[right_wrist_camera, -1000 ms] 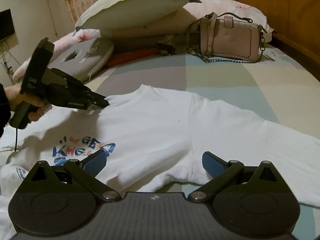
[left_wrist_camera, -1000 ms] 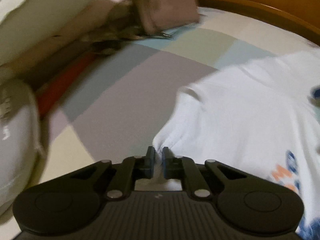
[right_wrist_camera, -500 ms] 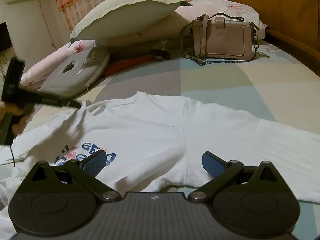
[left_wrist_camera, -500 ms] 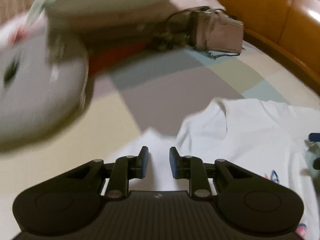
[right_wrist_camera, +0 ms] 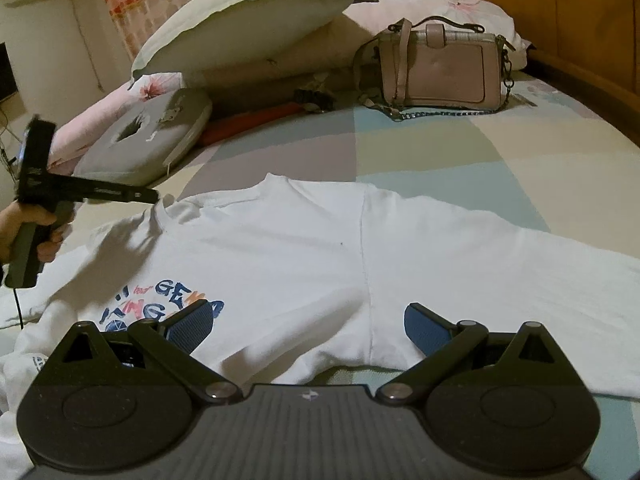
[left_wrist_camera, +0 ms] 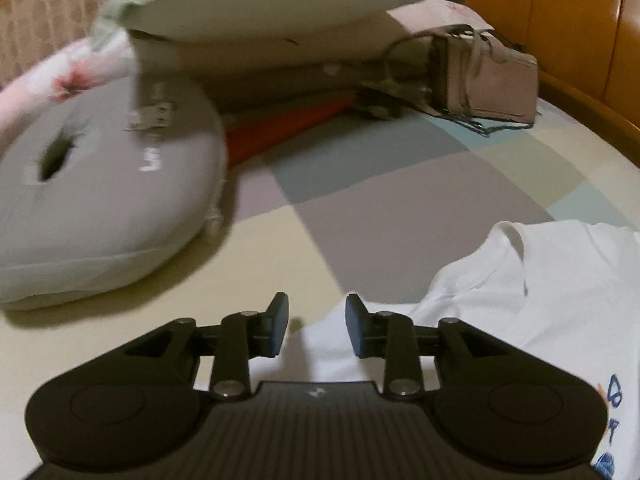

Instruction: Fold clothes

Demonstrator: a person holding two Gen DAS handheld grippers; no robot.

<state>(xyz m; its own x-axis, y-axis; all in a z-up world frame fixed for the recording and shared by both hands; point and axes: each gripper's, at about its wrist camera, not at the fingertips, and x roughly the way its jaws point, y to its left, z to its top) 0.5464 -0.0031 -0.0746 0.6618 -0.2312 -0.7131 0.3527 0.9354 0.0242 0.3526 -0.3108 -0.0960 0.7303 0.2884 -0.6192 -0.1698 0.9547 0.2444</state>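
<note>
Item: white cotton T-shirt with a blue and orange printed motif (right_wrist_camera: 312, 256). Location: spread flat, print side up, on a bed with a pastel patchwork cover (right_wrist_camera: 460, 152). Long axis, shoulder to shoulder, runs left to right across the right wrist view; neckline (right_wrist_camera: 276, 184) points away toward the pillows, one sleeve reaching out to the right edge.

Left gripper (left_wrist_camera: 316, 324): black two-finger tool with blue pads, jaws opening, a modest gap between them. Nothing is clamped; the pads stand free above the near shoulder edge of the shirt, which lies under and to the right of the tool. In the right wrist view its tip sits at the collar's left side, held level by the person's hand (right_wrist_camera: 28, 228) on a pistol grip.

Right gripper (right_wrist_camera: 306, 322): jaws spread wide, empty, poised low over the shirt body near the underarm seam, tilted downward.

Key relation: the collar and left shoulder lie nearest the left gripper; the right sleeve and side seam lie nearest the right gripper. Judged next: each tool takes its own side for a fold along the shirt's length.

Also present: pale green pillow (right_wrist_camera: 240, 24), grey ring-shaped cushion (left_wrist_camera: 100, 192), dusty-pink leather handbag with chain strap (right_wrist_camera: 440, 68), wooden headboard (right_wrist_camera: 560, 8).
</note>
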